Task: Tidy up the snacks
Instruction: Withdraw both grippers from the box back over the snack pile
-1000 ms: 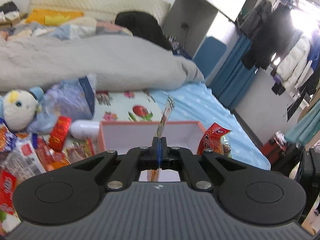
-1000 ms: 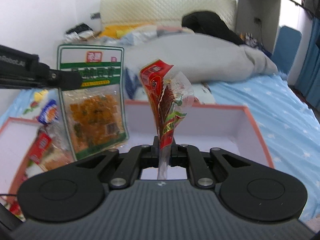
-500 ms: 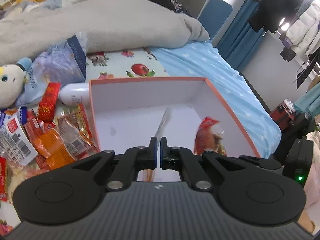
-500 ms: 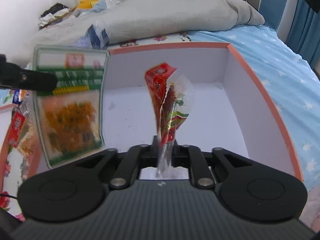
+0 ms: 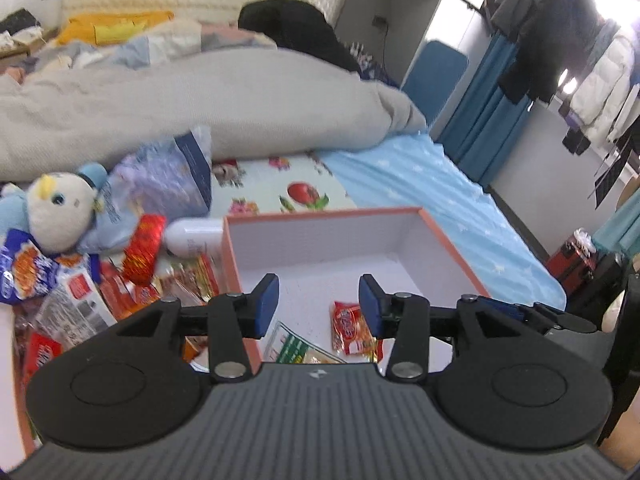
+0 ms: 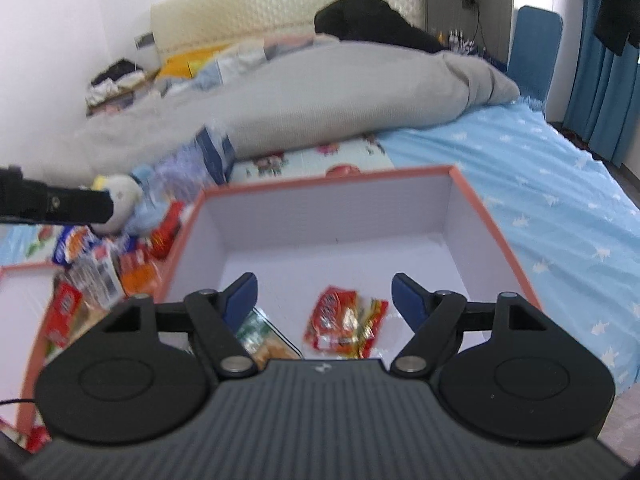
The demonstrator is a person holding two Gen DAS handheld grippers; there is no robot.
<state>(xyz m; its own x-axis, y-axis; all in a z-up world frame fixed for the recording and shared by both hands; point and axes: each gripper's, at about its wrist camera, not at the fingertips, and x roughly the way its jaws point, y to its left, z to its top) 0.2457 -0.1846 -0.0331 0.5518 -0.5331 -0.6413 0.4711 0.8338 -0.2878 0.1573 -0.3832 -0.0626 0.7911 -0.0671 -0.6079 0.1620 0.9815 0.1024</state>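
Note:
An orange-rimmed white box [image 5: 452, 240] [image 6: 496, 236] sits on the bed. On its floor lie a red snack packet [image 5: 352, 330] [image 6: 344, 322] and a green-and-white packet [image 5: 298, 350] [image 6: 260, 338], partly hidden by the gripper bodies. My left gripper [image 5: 319, 306] hovers above the box with its jaws opening and nothing pressed between the blue pads. My right gripper [image 6: 325, 298] also hangs over the box, jaws opening wide, the red packet lying loose below. The left gripper's body shows as a dark bar [image 6: 60, 205] in the right wrist view.
A heap of snack packets [image 5: 80, 292] [image 6: 100, 268] lies left of the box, beside a plush toy [image 5: 56, 210], a white bottle [image 5: 192, 236] and a blue plastic bag [image 5: 168, 180]. A grey duvet [image 5: 200, 100] fills the back. A second orange-rimmed tray [image 6: 24, 272] is at the left.
Both grippers held packets upright over the box. They dipped toward it, then opened; both packets now lie on the box floor and the jaws stand apart.

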